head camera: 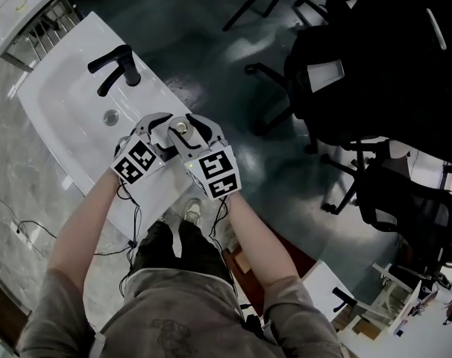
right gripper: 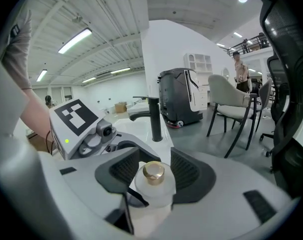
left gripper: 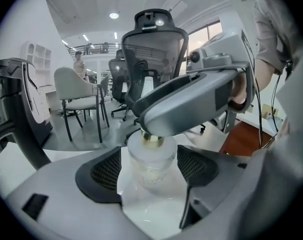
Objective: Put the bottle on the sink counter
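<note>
- Head view: both grippers meet at the front edge of the tabletop (head camera: 43, 99), just left of the frame's centre. The left gripper (head camera: 165, 134) and right gripper (head camera: 190, 129) flank the bottle (head camera: 181, 127), which has its gold cap up. The faucet (head camera: 118, 69) stands at upper left, well apart.
- Left gripper view: the bottle sits mid-frame between this gripper's pads (left gripper: 104, 176). They seem to lie against its clear body, so it looks held low down. White tabletop shows beneath, but I cannot tell whether the base touches it. The right gripper crosses just above the cap.
- Right gripper view: the jaws stand wide around the bottle's shoulder at lower centre. They do not press on it, so nothing is gripped here.
- Step, as I judge it: the set-down, with the bottle on or just over the tabletop and only the left gripper holding.
- Next move calls for seating the base flat and opening the left gripper. Both grippers then draw straight back clear of the cap, since a knock this near the edge could tip the bottle.
</note>
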Motion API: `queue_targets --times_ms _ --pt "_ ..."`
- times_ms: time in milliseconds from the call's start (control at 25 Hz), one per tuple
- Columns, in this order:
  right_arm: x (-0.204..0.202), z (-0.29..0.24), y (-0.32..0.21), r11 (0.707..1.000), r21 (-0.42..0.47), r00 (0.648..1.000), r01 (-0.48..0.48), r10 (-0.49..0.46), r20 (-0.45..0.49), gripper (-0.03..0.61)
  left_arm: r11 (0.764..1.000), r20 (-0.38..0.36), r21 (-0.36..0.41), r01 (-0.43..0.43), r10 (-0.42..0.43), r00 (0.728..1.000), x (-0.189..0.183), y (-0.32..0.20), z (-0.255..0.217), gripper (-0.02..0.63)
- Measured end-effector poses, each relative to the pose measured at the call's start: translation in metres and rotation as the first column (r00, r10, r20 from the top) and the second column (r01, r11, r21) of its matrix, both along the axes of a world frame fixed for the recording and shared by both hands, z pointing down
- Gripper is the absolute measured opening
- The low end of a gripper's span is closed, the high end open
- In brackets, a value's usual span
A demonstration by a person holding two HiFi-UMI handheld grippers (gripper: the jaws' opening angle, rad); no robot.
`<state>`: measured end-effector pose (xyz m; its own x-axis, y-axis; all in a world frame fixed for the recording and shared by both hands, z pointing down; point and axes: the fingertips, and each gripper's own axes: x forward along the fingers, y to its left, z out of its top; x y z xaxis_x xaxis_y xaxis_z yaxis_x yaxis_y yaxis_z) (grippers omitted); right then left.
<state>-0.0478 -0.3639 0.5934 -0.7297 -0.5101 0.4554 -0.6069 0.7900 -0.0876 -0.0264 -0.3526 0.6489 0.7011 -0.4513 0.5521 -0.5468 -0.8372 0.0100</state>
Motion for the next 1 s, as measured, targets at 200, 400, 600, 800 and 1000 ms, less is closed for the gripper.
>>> queue_targets --times_ms 200,400,600,800,1000 --pt "0.010 -0.024 0.002 0.999 0.025 0.999 -0.038 0.038 0.010 0.184 1.000 0.014 0.000 0.029 -0.029 0.999 -0.018 0.009 -0.015 0.330" --pt "0.015 -0.052 0.009 0.996 0.060 0.998 -0.059 0.057 0.028 0.144 0.997 -0.005 0.021 0.069 -0.069 0.998 -0.033 0.021 -0.039 0.328" --pt "0.017 -0.078 0.015 0.989 0.123 0.997 -0.081 0.080 0.019 0.087 0.991 -0.044 0.095 0.094 -0.090 0.995 -0.041 0.027 -0.073 0.328" --pt "0.021 -0.112 0.025 0.983 0.144 0.993 -0.114 0.109 0.042 0.072 0.977 -0.093 0.147 0.154 -0.142 0.986 -0.049 0.038 -0.115 0.310" --pt "0.026 -0.155 0.031 0.970 0.192 0.986 -0.151 0.135 0.094 0.066 0.950 -0.168 0.209 0.231 -0.198 0.966 -0.060 0.043 -0.161 0.133"
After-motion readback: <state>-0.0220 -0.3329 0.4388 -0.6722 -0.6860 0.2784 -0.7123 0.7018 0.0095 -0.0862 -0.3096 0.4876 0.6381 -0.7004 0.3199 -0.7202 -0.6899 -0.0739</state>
